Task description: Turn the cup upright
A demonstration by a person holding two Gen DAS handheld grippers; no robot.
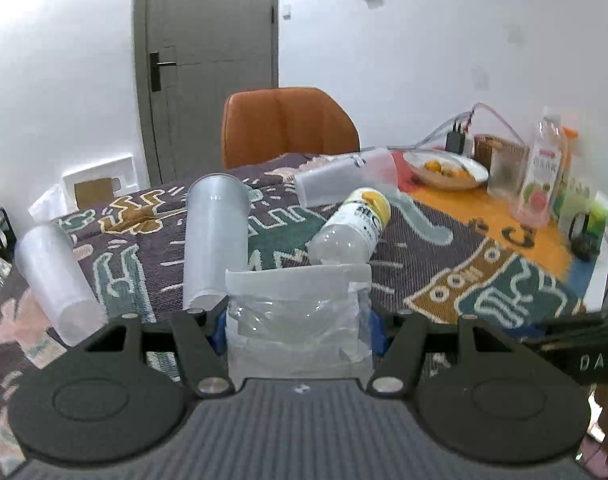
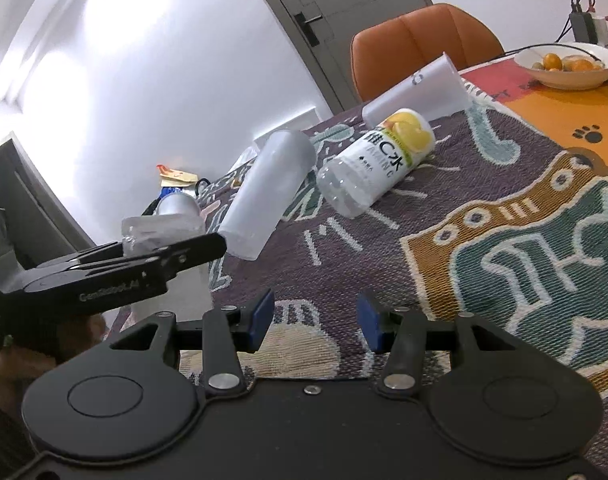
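Note:
My left gripper (image 1: 299,320) is shut on a clear plastic cup (image 1: 300,312) whose open rim points up; it holds the cup upright near the table's front edge. In the right wrist view the same cup (image 2: 164,240) stands upright in the left gripper (image 2: 184,252). Three frosted cups lie on their sides on the patterned tablecloth (image 1: 444,264): one at the left (image 1: 54,280), one in the middle (image 1: 214,236), one at the back (image 1: 344,178). My right gripper (image 2: 315,322) is open and empty, low over the cloth.
A bottle with a yellow label (image 1: 352,226) lies on its side mid-table. A bowl of fruit (image 1: 446,170), an upright juice bottle (image 1: 540,172) and cartons stand at the back right. An orange chair (image 1: 288,124) is behind the table.

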